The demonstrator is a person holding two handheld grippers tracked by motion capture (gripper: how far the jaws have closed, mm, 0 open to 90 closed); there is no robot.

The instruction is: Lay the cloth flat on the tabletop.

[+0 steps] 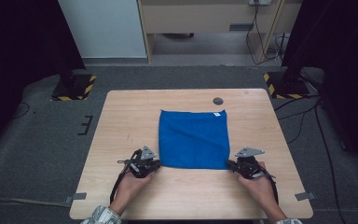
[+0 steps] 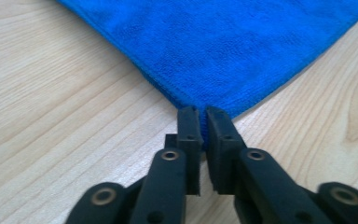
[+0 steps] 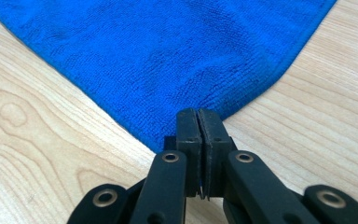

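Two tongs, one in each of my hands, both pinching the same blue cloth [image 1: 194, 138]. My left tongs [image 1: 155, 163] have their jaws pressed together on the cloth's near left corner; in the left gripper view [image 2: 203, 122] a sliver of blue fabric shows between the black pads. My right tongs [image 1: 230, 164] are clamped on the near right corner, and in the right gripper view [image 3: 199, 122] the pads meet with barely a gap, the corner tucked under them. My left hand [image 1: 130, 183] sits at about seven o'clock from the cloth's middle, my right hand [image 1: 259, 182] at about five o'clock. The cloth lies flat and roughly square in the middle of the bench [image 1: 121, 126], with a small white tag [image 1: 217, 113] on its far edge near one o'clock. Just beyond that tag, a dark round cap [image 1: 218, 101] sits in the bench top.
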